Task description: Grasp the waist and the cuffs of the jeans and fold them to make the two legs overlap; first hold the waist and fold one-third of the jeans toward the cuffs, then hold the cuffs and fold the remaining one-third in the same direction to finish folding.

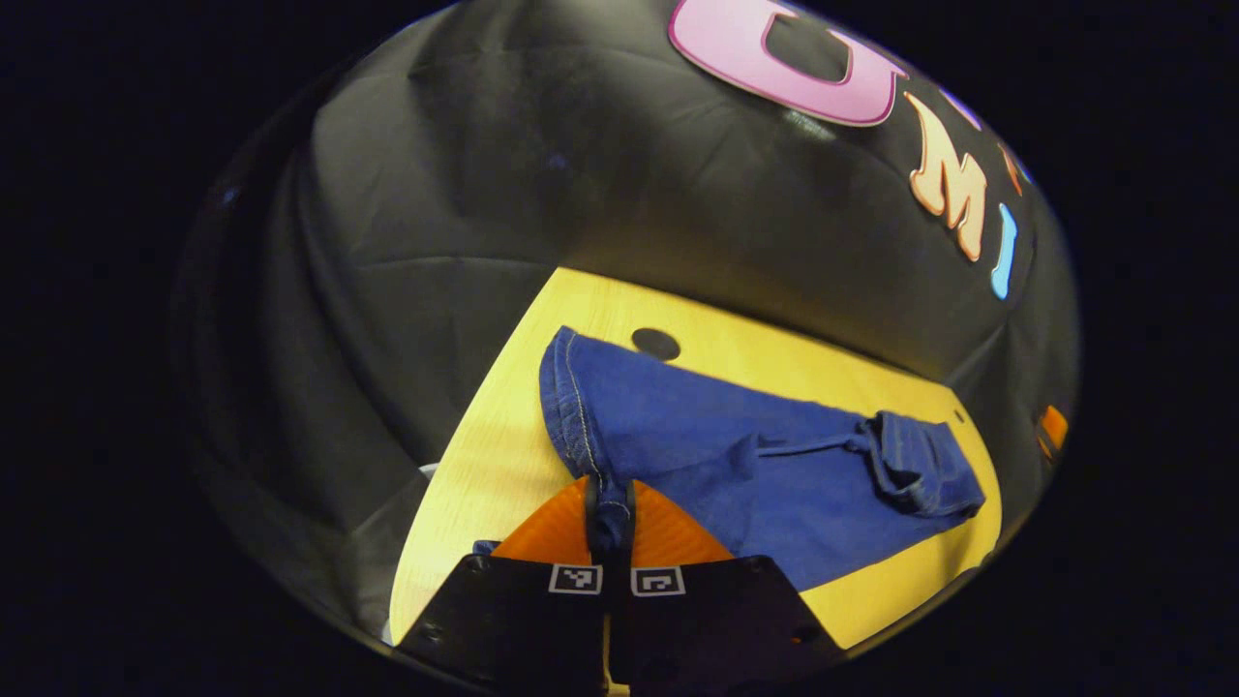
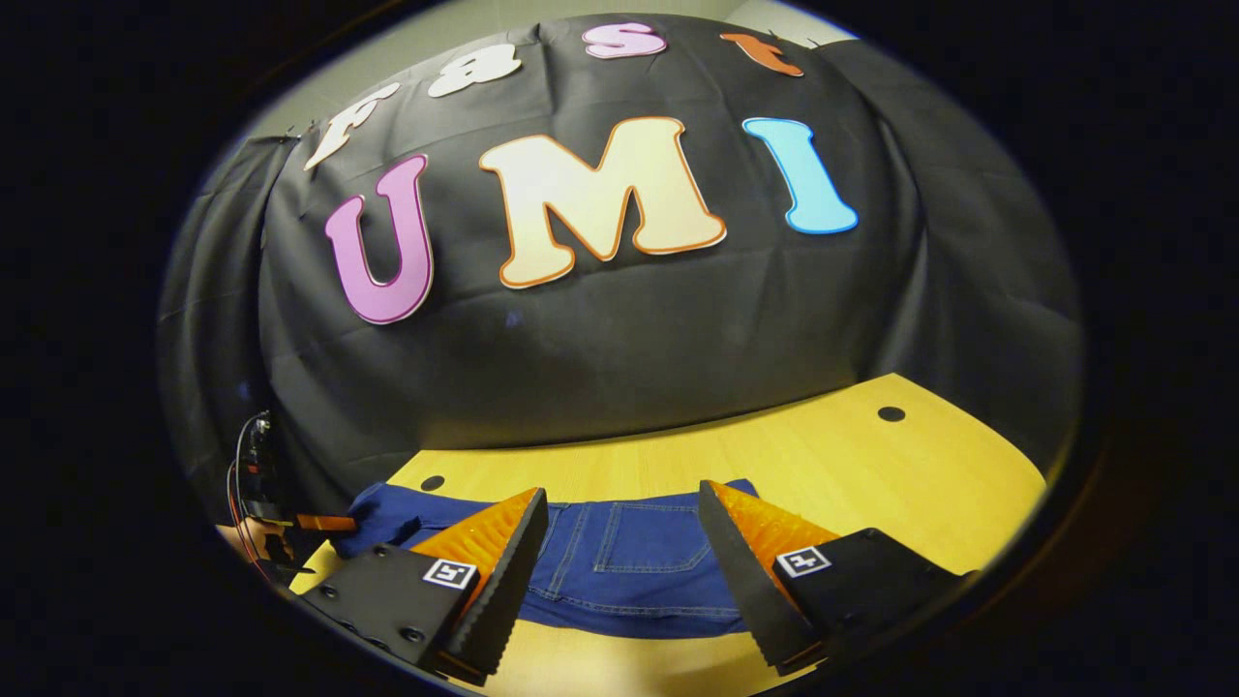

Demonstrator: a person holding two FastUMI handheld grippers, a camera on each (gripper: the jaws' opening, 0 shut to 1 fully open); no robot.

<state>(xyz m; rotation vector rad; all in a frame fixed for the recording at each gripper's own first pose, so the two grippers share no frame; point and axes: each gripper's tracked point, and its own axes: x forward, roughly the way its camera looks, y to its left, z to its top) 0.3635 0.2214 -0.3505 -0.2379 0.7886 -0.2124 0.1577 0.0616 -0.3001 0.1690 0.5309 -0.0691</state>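
Denim jeans (image 1: 736, 465) lie flat on my wooden table (image 1: 484, 465); left gripper (image 1: 610, 518) pinches the cuff hem. Right gripper (image 2: 619, 561) hovers agape at the waist (image 2: 629, 552) (unclaimed); I should clamp squarely before lifting.

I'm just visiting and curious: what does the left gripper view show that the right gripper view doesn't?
Left gripper view: its tongs shut on the cuff end of the jeans, which stretch away along the table to the waist.

Right gripper view: its tongs open above the waist, with a back pocket showing; far left, the other gripper and a hand.

Both: blue jeans on the yellow table, black cloth wall behind.
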